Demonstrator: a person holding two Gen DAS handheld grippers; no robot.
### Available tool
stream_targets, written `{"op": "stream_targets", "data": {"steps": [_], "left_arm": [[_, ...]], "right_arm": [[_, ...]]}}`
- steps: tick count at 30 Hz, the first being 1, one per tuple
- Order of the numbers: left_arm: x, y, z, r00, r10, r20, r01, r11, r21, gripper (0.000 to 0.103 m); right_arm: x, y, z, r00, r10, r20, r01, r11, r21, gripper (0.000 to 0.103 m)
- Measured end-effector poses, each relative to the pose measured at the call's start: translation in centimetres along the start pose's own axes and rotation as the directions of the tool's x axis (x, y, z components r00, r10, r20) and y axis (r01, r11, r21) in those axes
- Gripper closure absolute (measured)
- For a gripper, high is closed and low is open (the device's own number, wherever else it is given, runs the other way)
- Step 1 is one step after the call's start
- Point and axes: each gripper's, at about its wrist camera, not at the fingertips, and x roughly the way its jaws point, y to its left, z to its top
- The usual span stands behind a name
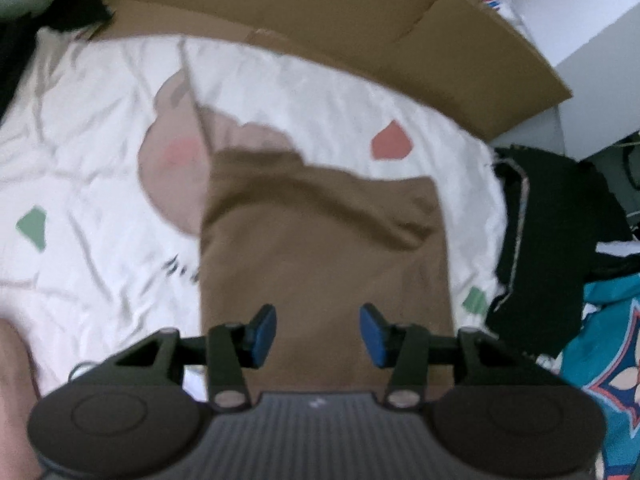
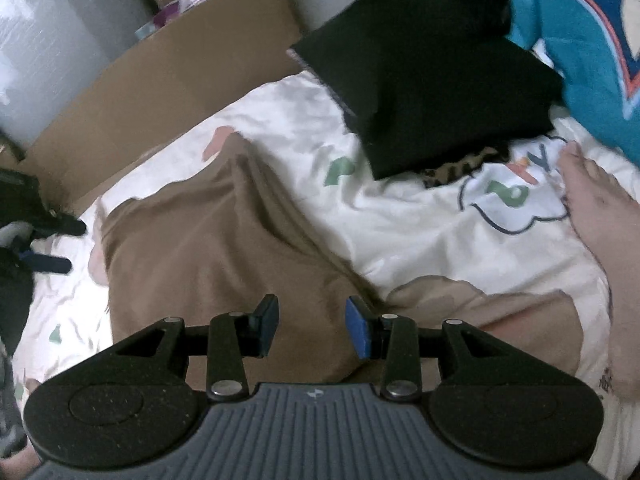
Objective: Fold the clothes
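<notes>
both claws, left gripper [image 1: 318,334] and right gripper [image 2: 312,326], parted and empty above folded brown garment [image 1: 320,248]; regrip one edge squarely, fold evenly.

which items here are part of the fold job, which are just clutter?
Job:
- brown garment, lying on the bed sheet
- left gripper, open above it
- right gripper, open above it

Lying about:
- cardboard box
- folded black garment
- teal printed garment
- bare foot
</notes>
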Motion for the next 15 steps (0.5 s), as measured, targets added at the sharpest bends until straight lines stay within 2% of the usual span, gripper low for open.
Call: {"op": "stream_targets", "data": {"steps": [8,15], "left_arm": [[0.5,0.9,-5.1,1.0,-0.002,-0.02,0.003,1.0,0.013,0.05],[2.1,1.8,-9.5,0.998,0.011,-0.062,-0.012,1.0,-0.013,0.052]], "right_arm": [[-1.0,0.1,1.5,1.0,-0.005,-0.019,0.004,0.998,-0.057,0.059],[-0.2,-1.8,1.5,0.996,-0.019,-0.084,0.008,0.991,-0.132,0.059]]}}
